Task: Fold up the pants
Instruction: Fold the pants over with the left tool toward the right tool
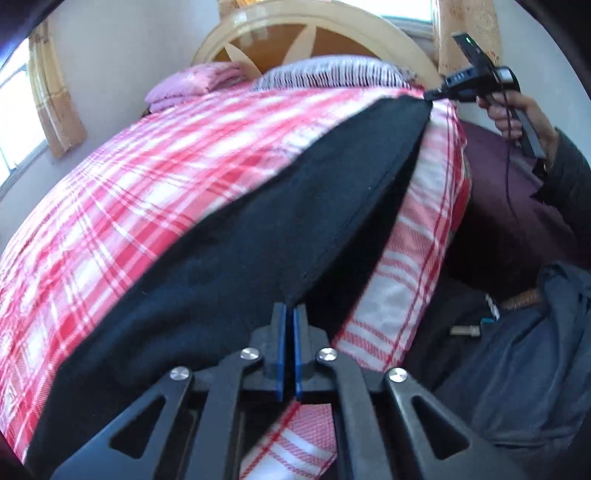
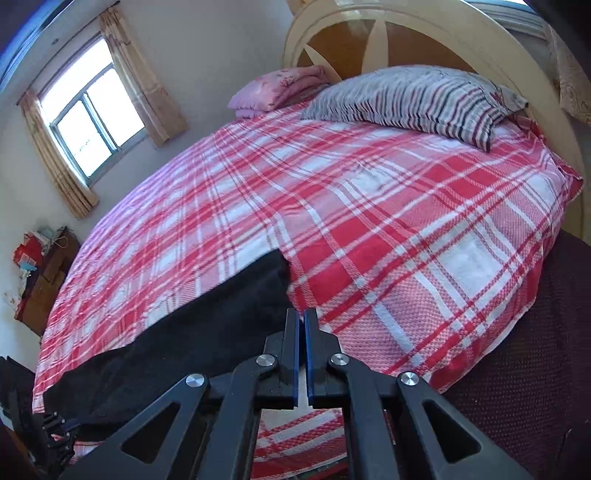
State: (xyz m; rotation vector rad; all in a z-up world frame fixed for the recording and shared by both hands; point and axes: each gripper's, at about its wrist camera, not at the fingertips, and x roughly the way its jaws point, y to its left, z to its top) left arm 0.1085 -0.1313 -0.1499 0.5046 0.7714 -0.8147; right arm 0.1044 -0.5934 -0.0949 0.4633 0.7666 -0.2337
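Black pants [image 1: 258, 229] lie stretched along the near edge of a bed with a red and white plaid sheet [image 1: 147, 177]. My left gripper [image 1: 289, 306] is shut on one end of the pants, near the edge. My right gripper [image 1: 430, 95] shows far off in the left wrist view, shut on the other end. In the right wrist view my right gripper [image 2: 301, 314] is shut on the pants' corner [image 2: 221, 306], and the cloth runs left toward my left gripper [image 2: 59, 432]. The near edge of the pants is lifted slightly between the two grippers.
A striped pillow [image 2: 413, 99] and a folded pink blanket [image 2: 280, 88] lie at the head of the bed by the round headboard [image 2: 406, 33]. A window with curtains [image 2: 88, 114] is on the far wall. The person's body [image 1: 517, 332] stands at the right bed edge.
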